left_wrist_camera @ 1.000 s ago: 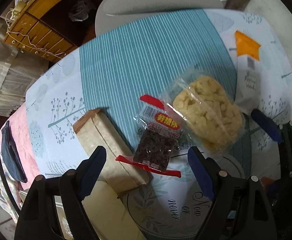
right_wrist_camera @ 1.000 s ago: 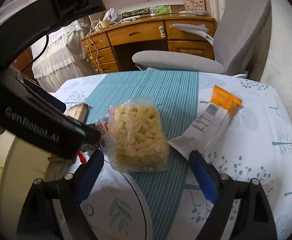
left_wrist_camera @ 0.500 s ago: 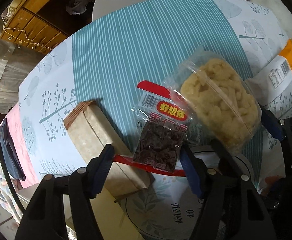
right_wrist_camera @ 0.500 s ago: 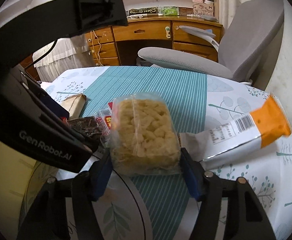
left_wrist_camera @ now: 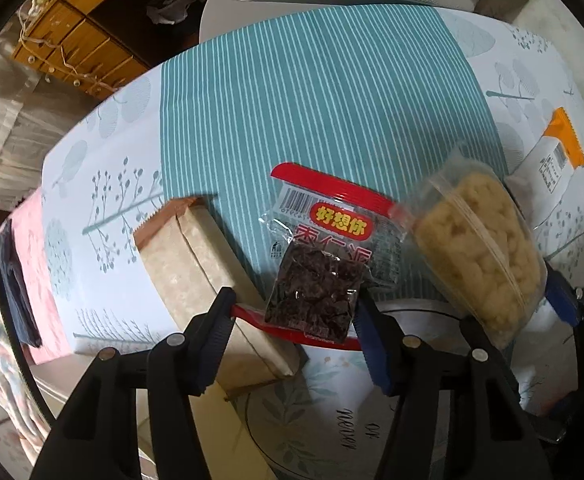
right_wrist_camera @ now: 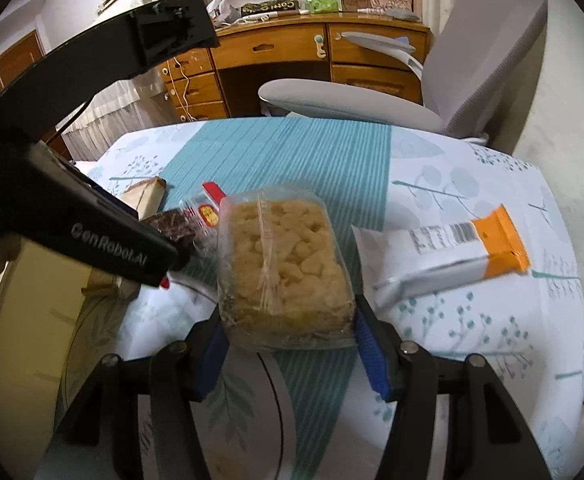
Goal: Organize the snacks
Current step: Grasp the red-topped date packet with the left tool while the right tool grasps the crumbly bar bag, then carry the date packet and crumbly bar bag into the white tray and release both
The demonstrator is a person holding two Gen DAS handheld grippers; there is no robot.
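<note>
Near the table's front edge, the left gripper was closing on the date pack and the right gripper on the puff bag (both pinched at their near ends, presumably for lifting away together).

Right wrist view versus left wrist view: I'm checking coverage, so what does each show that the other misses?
Right wrist only: desk top clutter, chair back, left gripper body.

Left wrist only: pink cloth, the whole brown packet.

Both: puffed-snack bag, which the right gripper is closing on, red date packet in the closing left gripper, orange-white bar.
</note>
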